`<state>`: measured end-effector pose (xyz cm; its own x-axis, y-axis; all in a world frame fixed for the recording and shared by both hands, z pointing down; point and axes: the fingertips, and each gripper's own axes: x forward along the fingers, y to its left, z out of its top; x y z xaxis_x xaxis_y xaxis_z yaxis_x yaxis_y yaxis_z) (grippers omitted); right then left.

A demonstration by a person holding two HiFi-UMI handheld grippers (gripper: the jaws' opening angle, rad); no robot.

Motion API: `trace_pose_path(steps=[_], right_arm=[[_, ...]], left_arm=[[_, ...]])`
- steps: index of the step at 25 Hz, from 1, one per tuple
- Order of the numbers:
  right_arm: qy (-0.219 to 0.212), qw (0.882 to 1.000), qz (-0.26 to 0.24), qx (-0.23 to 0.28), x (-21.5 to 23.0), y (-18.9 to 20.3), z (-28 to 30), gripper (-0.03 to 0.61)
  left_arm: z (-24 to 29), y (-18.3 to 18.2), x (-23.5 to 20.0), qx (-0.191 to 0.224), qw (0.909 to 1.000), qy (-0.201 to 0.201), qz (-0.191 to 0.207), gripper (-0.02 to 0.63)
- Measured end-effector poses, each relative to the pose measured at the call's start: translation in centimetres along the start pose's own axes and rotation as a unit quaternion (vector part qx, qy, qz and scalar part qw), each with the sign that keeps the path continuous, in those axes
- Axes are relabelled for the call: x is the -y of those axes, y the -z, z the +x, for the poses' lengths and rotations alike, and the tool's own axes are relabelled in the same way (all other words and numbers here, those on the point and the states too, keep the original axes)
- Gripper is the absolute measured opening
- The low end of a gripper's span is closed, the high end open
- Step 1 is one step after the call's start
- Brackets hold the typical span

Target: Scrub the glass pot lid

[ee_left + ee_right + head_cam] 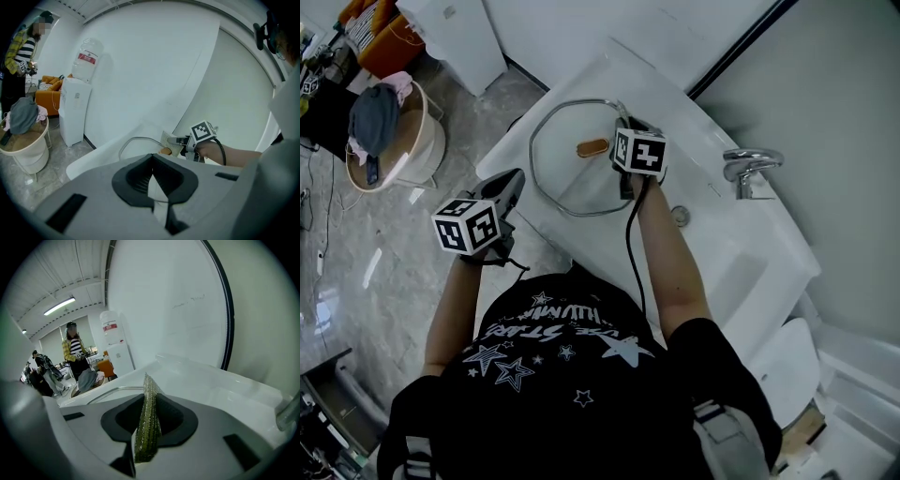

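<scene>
The glass pot lid [567,178], with a metal rim and a wooden knob [592,147], lies flat on the white counter [539,220] left of the sink. My right gripper [628,127] is over the lid's far right rim, shut on a thin green-gold scouring pad [149,418] that stands up between its jaws. My left gripper [516,180] hovers at the counter's near left edge, just short of the lid, its jaws together with nothing in them. The left gripper view shows the lid [136,141], the pad [169,140] and the right gripper [180,139] ahead.
A chrome faucet [748,167] stands at the back of the sink basin [741,272] to the right. A round laundry basket [389,136] and a water dispenser [455,37] stand on the floor to the left. A person [72,350] stands far off.
</scene>
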<state>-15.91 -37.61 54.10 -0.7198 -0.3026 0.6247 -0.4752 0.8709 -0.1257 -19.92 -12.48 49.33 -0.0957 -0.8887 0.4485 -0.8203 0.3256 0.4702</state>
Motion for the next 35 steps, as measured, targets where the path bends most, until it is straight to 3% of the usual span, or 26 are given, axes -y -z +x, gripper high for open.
trace_pose_path(steps=[17,35], right_arm=[[-0.08,0.996,-0.04,-0.018,-3.5,-1.6,2.7,0.083],[-0.185,0.978,-0.091,-0.025,-8.7,-1.5,2.5,0.089]], left_arm=[[2.2,-0.3,-0.3,-0.01,0.9999,-0.003,-0.012,0.008],[0.7,0.4,-0.1,-0.002,0.9998,-0.009,-0.018,0.008]])
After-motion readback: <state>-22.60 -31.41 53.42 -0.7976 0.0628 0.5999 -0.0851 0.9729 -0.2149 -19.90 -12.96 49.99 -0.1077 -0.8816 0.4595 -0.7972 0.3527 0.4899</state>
